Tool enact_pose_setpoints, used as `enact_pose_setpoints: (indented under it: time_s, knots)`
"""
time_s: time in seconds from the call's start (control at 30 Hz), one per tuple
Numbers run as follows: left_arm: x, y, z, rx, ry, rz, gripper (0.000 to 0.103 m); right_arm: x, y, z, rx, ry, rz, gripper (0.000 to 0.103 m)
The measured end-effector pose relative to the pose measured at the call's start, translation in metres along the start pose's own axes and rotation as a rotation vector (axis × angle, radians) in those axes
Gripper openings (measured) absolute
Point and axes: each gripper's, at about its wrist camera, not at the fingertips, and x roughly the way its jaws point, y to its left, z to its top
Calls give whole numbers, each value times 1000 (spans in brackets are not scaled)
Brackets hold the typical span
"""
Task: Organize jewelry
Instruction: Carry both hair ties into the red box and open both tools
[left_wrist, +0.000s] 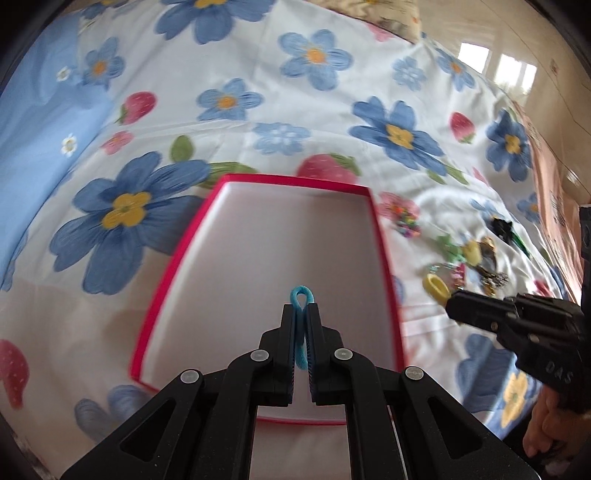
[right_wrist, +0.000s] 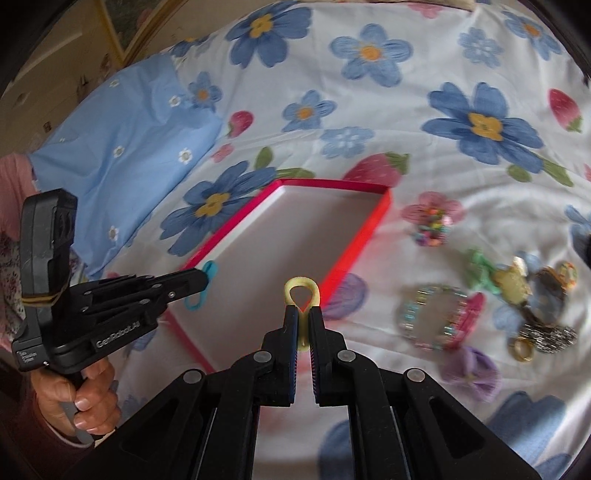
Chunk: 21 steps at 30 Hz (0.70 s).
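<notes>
A red-rimmed box (left_wrist: 380, 236) with a white inside lies on the flowered bedsheet; it also shows in the right wrist view (right_wrist: 384, 206). My left gripper (left_wrist: 302, 308) is shut on a blue hair tie (left_wrist: 301, 295) and holds it over the box's near part; in the right wrist view this gripper (right_wrist: 201, 278) reaches in from the left with the blue hair tie (right_wrist: 210, 271). My right gripper (right_wrist: 303, 312) is shut on a yellow hair tie (right_wrist: 302, 290) over the box's near right edge. In the left wrist view the right gripper (left_wrist: 452, 304) holds the yellow hair tie (left_wrist: 436, 286).
A pile of jewelry lies right of the box: a beaded bracelet (right_wrist: 432, 317), a gold ring (right_wrist: 524, 349), a green piece (right_wrist: 480, 267), a colourful bead cluster (right_wrist: 432, 225), a purple scrunchie (right_wrist: 472, 369). A blue pillow (right_wrist: 122, 147) lies at the left.
</notes>
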Motion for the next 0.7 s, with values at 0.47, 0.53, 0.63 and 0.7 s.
enact_pose_setpoints:
  time_s: [0.47,0.53,0.63,0.7]
  knots:
    - [58,41,4,-77,119,66,5,80,54,-2,-119,192,95,6]
    - [67,44,4,-87,142,68,7,87,55,-5,-136,222,88,6]
    - [77,50,5,-96,165,61,8,93,56,-6,-151,254,82,10]
    - [80,50,7,-90,164,65,12,95,56,-7,-158,260,75,10]
